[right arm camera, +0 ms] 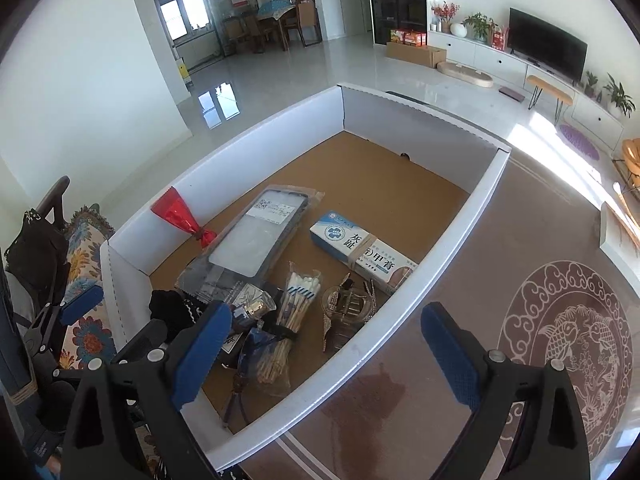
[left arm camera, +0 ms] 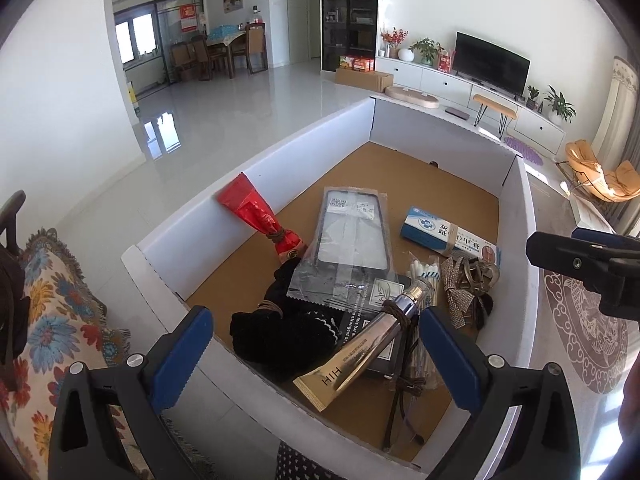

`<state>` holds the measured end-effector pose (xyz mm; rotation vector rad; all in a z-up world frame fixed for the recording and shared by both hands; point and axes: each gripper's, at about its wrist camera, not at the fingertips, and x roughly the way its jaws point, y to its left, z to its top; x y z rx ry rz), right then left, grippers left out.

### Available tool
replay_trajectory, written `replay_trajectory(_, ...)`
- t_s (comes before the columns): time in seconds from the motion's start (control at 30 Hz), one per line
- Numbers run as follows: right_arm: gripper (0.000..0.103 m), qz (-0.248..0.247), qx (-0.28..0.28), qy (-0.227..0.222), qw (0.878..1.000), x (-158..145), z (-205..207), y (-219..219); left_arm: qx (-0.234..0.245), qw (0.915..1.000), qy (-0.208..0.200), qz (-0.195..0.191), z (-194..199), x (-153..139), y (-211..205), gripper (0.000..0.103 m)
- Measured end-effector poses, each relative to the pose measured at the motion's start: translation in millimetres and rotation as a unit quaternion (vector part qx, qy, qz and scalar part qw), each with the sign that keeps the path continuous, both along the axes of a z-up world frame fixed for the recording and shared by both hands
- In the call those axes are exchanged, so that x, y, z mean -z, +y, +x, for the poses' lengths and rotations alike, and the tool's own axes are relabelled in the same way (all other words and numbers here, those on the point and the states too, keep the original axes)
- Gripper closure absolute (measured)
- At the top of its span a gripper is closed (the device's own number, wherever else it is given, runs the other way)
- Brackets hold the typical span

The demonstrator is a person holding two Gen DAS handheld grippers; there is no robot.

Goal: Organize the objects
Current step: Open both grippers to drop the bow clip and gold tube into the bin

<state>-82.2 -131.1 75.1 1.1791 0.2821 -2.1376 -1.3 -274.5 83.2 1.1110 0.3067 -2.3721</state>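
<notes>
A white-walled box [left arm camera: 304, 140] [right arm camera: 260, 128] with a brown floor holds several items: a red tube [left arm camera: 260, 216] [right arm camera: 180, 216], a bagged phone case [left arm camera: 352, 232] [right arm camera: 260, 240], a blue-white medicine box [left arm camera: 448, 236] [right arm camera: 360, 252], cotton swabs [left arm camera: 424, 276] [right arm camera: 296, 300], a gold tube [left arm camera: 360, 352], black cloth [left arm camera: 280, 332] and a rhinestone hair clip [left arm camera: 468, 284] [right arm camera: 348, 304]. My left gripper [left arm camera: 316, 356] is open and empty above the box's near end. My right gripper [right arm camera: 324, 352] is open and empty over the box's right wall; it also shows in the left wrist view [left arm camera: 580, 260].
The box stands on a glass-topped table with a round fish pattern [right arm camera: 568, 352]. A floral cushion [left arm camera: 60, 304] lies to the left. Beyond are a glossy floor, a TV unit [left arm camera: 492, 64] and a dining table [left arm camera: 228, 44].
</notes>
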Motion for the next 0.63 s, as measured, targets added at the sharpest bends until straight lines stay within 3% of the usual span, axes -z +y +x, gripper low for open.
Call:
replay_trajectory(0.47,0.007,0.003,0.009,-0.003,1.0,12,-7,-9,-0.008,0.9996,-0.025,0.01,-12,15,2,0.0)
replay_trajectory(0.63,0.007,0.002,0.015,-0.007,1.0,17,-11,-12,-0.01,0.9999,-0.001,0.0,-7,9,5,0.0)
